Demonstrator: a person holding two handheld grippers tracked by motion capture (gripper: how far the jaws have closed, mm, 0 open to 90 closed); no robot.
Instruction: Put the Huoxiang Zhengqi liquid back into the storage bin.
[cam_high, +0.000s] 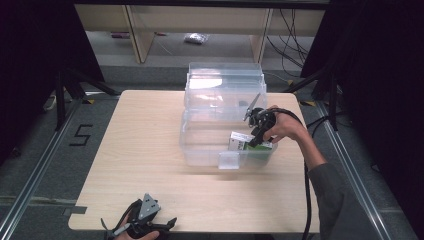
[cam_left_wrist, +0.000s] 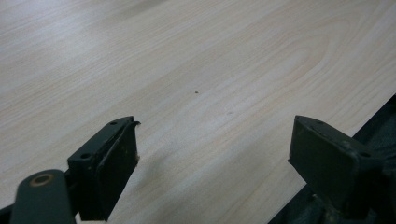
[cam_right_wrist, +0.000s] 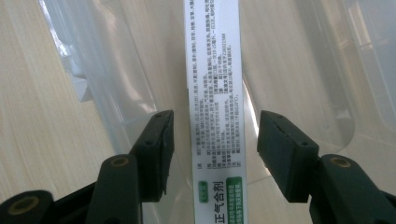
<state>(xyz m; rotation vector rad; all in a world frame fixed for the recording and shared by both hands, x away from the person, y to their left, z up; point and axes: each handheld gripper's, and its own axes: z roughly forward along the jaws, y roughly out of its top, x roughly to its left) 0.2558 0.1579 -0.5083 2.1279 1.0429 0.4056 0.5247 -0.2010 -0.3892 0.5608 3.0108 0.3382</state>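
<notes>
Resting near me: my left gripper (cam_high: 145, 222) sits at the near edge of the table (cam_high: 135, 150), low over the wood, with its grey three-cornered plate facing up.
Left jaws: spread wide with nothing between them; in the left gripper view my left gripper (cam_left_wrist: 212, 154) looks onto bare pale wood grain, and the table's edge cuts across the lower right corner.
My right hand (cam_high: 285, 125): reaches forward over the right side of the table, sleeve and cable trailing back toward me.
Right gripper (cam_high: 257, 131): tipped down into the front part of the clear plastic bin (cam_high: 200, 150).
Right jaws: parted, one on each side of the box (cam_right_wrist: 215, 102), with a gap showing on both sides, so neither pad touches it.
The box: a narrow white carton with fine printed text and a green band, lying inside the bin at its front right; from above I see the box (cam_high: 241, 141) with white and green faces, just under my gripper.
Bin: transparent, standing mid-table toward the far side, with its lid (cam_high: 225, 82) raised upright at the back.
Beyond the table: grey floor and pale wooden furniture legs (cam_high: 140, 35).
</notes>
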